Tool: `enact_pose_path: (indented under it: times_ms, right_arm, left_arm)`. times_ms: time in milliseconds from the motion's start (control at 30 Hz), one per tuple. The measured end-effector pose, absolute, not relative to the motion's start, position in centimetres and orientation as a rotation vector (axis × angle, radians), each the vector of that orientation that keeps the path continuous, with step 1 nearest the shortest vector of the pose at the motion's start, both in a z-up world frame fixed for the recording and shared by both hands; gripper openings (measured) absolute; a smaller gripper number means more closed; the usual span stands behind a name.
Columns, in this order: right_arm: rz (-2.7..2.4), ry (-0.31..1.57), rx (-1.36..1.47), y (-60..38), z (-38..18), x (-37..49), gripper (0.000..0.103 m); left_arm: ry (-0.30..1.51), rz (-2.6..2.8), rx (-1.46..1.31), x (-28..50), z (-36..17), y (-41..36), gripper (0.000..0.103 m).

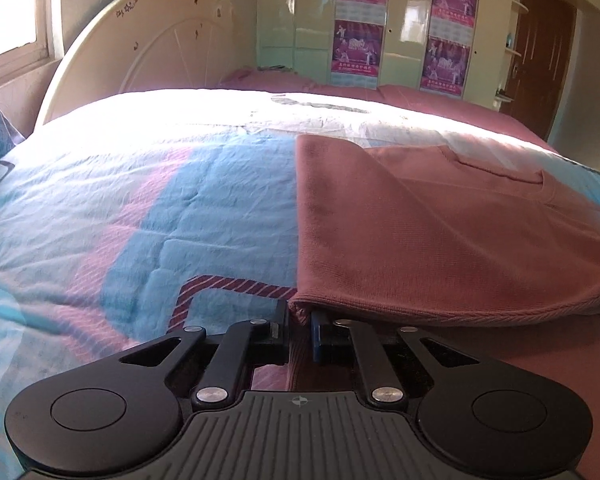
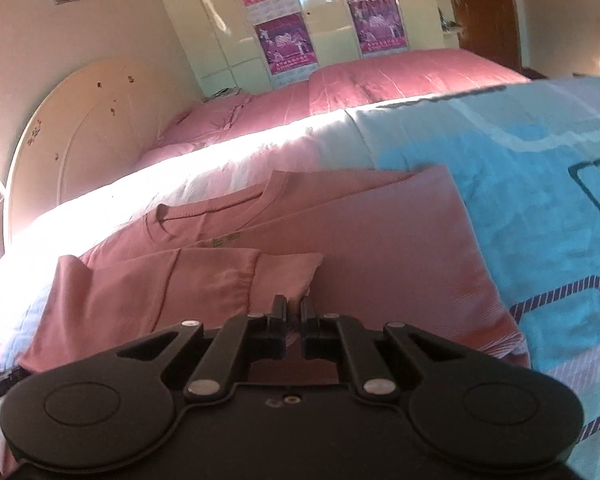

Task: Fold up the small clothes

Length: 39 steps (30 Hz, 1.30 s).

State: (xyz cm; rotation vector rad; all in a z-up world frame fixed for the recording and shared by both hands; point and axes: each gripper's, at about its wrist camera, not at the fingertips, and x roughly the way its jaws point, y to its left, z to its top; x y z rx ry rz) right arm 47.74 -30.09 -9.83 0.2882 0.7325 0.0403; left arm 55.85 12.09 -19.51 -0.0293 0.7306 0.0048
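Pink knit, the shirt (image 1: 440, 232) lies partly folded on the blue patterned quilt (image 1: 140, 200). At the shirt's near hem corner the left gripper (image 1: 300, 320) is clenched on fabric; the right gripper (image 2: 294, 312) pinches cloth beside its folded sleeve. Judging by both grips, the next fold calls for lifting the hem evenly toward the shirt's collar.
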Motion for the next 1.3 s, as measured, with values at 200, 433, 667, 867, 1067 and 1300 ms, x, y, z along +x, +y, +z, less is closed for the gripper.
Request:
enact_pose_path:
  times_ms: [200,433,667,867,1067,1300]
  right_arm:
    - [0.029,0.755,0.295,-29.9,-10.6,47.0,0.006]
    - [0.015,0.760,0.326,-30.3,-11.5,46.0,0.037]
    - [0.042,0.713,0.428,-33.2,-10.5,49.6,0.032]
    - [0.059,0.800,0.459,-33.1,-12.6,51.9,0.036]
    - [0.080,0.801,0.387,-31.9,-12.8,52.2,0.007]
    - [0.028,0.608,0.172,-30.3,-9.8,49.5,0.002]
  left_arm:
    - [0.734,-0.001,-0.012,55.8,-19.4,12.2,0.009]
    - [0.740,-0.023,-0.018,55.8,-18.9,12.4,0.010]
    - [0.621,-0.002,-0.150,53.9,-16.8,14.0,0.014]
    - [0.561,0.048,-0.171,53.7,-15.2,14.1,0.014]
    - [0.733,-0.066,-0.095,59.1,-18.3,10.4,0.014]
    - [0.715,-0.043,-0.067,59.8,-19.8,9.6,0.014]
